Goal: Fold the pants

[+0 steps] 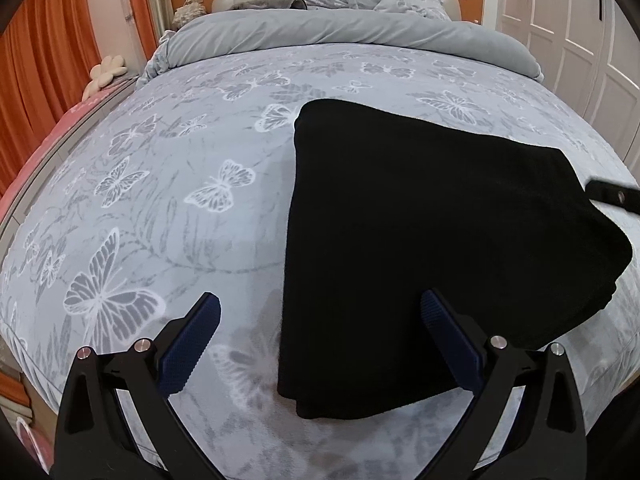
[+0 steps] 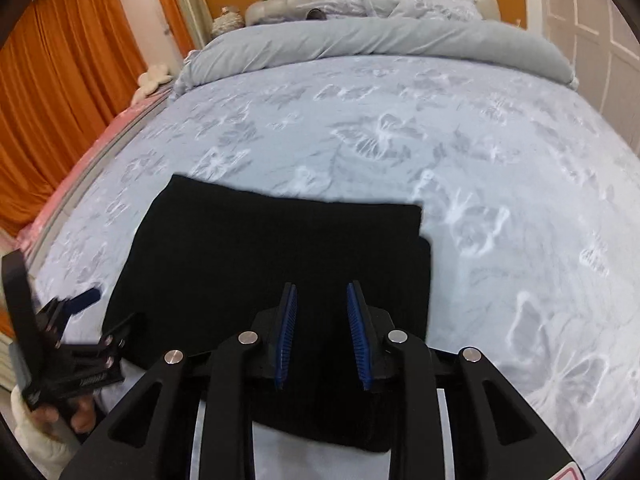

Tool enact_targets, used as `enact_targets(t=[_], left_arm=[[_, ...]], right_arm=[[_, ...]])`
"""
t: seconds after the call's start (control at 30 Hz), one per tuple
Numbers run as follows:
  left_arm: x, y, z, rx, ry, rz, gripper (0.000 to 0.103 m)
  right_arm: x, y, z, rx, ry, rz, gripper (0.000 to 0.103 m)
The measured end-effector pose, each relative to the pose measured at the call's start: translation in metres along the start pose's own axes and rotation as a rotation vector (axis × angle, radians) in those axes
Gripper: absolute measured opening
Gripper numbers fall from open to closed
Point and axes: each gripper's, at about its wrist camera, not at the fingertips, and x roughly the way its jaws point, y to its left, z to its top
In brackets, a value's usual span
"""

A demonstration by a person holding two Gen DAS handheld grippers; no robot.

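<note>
The black pants point(image 1: 440, 240) lie folded into a thick rectangle on the bed; they also show in the right wrist view point(image 2: 280, 256). My left gripper point(image 1: 320, 312) is wide open above the pants' near left edge, holding nothing. My right gripper point(image 2: 322, 300) hovers over the near part of the pants with a narrow gap between its blue pads, holding nothing. The left gripper also shows in the right wrist view point(image 2: 104, 308), at the pants' left side. A finger of the right gripper shows at the right edge of the left wrist view point(image 1: 612, 194).
The bed is covered by a pale blue butterfly-print sheet point(image 1: 180, 200). A rolled grey duvet point(image 1: 340, 32) and pillows lie by the headboard. Orange curtains point(image 1: 44, 64) hang on the left, white wardrobe doors point(image 1: 580, 40) stand on the right.
</note>
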Motion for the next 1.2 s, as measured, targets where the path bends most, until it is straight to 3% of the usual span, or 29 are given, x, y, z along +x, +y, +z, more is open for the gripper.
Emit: enact_targets(t=[0.07,0.17,0.3,0.37,0.5,0.53,0.6,0.67,0.73,0.8,0.9,1.0,1.13,1.2], left_arm=[[0.000,0.000,0.000,-0.001,0.001,0.003,0.098],[0.001,0.000,0.000,-0.006,0.002,0.000,0.098],[0.002,0.001,-0.001,-0.009,0.003,-0.001,0.098],[0.002,0.000,0.000,-0.009,0.004,-0.004,0.098],[0.001,0.000,0.001,-0.006,-0.001,-0.013,0.098],[-0.001,0.001,0.001,-0.008,-0.007,-0.020,0.098],[-0.008,0.005,0.000,-0.017,-0.027,-0.051,0.098],[-0.012,0.012,0.001,-0.050,-0.030,-0.103,0.098],[-0.009,0.021,0.002,-0.115,0.007,-0.200,0.098],[0.005,0.031,0.002,-0.208,0.077,-0.300,0.098],[0.021,0.036,-0.001,-0.273,0.146,-0.317,0.098],[0.033,0.038,-0.005,-0.313,0.193,-0.355,0.098],[0.038,0.034,-0.002,-0.325,0.188,-0.370,0.098],[0.044,0.030,0.002,-0.319,0.194,-0.377,0.098]], right_arm=[[0.016,0.000,-0.012,-0.010,0.060,-0.037,0.025],[0.019,0.013,-0.014,-0.079,0.058,-0.099,0.025],[0.006,0.016,-0.020,-0.052,0.027,-0.029,0.026],[0.016,0.013,-0.028,-0.064,0.058,-0.056,0.025],[0.003,0.007,-0.027,-0.022,0.030,-0.005,0.026],[-0.006,0.001,-0.028,0.012,-0.002,0.011,0.029],[-0.022,-0.017,-0.035,0.079,-0.046,-0.004,0.051],[-0.030,-0.037,-0.046,0.157,-0.056,-0.012,0.053],[-0.030,-0.058,-0.054,0.248,-0.031,0.023,0.055],[-0.027,-0.067,-0.055,0.291,-0.013,0.044,0.072],[-0.019,-0.066,-0.057,0.295,0.016,0.070,0.079],[-0.004,-0.068,-0.064,0.363,0.076,0.152,0.080],[0.014,-0.064,-0.068,0.451,0.133,0.278,0.082],[0.021,-0.058,-0.066,0.453,0.145,0.277,0.087]])
